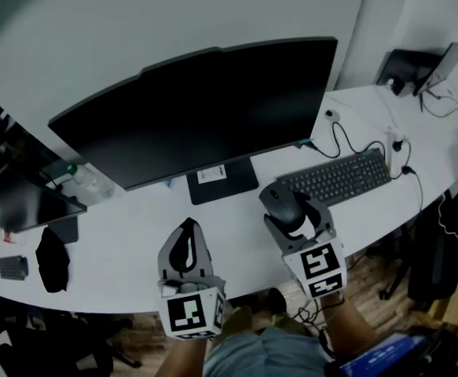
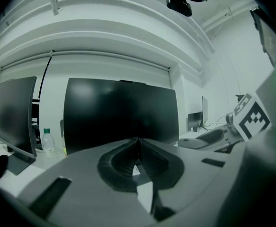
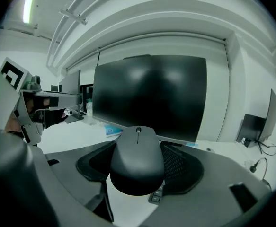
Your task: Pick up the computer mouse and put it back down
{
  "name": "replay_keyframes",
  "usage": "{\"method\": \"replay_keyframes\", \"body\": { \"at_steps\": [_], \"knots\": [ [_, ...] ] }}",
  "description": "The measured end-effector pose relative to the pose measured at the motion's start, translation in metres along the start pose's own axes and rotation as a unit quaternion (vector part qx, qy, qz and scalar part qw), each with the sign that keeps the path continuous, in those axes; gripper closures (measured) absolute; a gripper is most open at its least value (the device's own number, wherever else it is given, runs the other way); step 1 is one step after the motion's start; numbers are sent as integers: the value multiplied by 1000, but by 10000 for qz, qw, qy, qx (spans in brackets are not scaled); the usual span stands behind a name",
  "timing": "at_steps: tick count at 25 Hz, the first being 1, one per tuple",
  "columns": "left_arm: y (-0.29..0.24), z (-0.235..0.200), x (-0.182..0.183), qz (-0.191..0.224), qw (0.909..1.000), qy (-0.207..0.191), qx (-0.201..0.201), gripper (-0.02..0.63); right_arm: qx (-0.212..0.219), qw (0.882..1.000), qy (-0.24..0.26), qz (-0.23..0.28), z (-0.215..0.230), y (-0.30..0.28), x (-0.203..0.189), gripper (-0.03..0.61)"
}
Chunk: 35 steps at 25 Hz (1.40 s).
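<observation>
Holding computer mouse (image 3: 137, 162): right gripper (image 3: 138, 148) fingers (image 3: 178, 164)

This is an office. A long white worktop (image 1: 126, 234) carries a big dark monitor (image 1: 205, 116), a keyboard (image 1: 335, 177), another screen (image 1: 16, 206) and wires (image 1: 340, 141). There is a computer mouse (image 1: 282, 203) too.

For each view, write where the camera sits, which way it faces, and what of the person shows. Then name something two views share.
Head view: on the person's head, facing steeply down at the desk; left gripper, right gripper and legs show.
Left gripper view: on that gripper, facing the monitor; its shut, empty jaws show.
Right gripper view: on that gripper, facing the monitor; its jaws hold the mouse.
Shared: the monitor.
</observation>
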<state>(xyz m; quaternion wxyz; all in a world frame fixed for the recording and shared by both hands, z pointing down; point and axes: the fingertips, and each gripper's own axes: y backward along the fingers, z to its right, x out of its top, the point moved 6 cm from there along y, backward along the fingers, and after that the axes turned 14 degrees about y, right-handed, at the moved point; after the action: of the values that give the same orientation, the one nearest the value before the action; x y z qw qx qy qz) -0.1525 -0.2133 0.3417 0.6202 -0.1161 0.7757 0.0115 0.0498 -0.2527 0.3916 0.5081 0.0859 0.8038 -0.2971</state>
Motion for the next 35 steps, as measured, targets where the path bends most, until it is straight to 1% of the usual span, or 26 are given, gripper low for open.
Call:
{"method": "replay_keyframes", "body": {
  "at_steps": [8,17,27,33,35],
  "knots": [
    [-6,-10,-17,-328,9994,47,51,609,259,9987,-186,-409,-19,-23,-35,275],
    [-17,-23,-38,-656,9978,-48,27,609,434,9951,-431,-780,-37,-46,-69,275],
    [-24,-39,-61,-1010,9948,58,131,609,587,9878,-650,-1284,-55,-62,-114,275],
    [-24,-46,-72,-1173,9930,63,153,609,633,9841,-715,-1499,-64,-69,-131,275],
    [-24,-48,-74,-1165,9931,58,140,609,627,9832,-730,-1548,-66,-71,-134,275]
  ]
}}
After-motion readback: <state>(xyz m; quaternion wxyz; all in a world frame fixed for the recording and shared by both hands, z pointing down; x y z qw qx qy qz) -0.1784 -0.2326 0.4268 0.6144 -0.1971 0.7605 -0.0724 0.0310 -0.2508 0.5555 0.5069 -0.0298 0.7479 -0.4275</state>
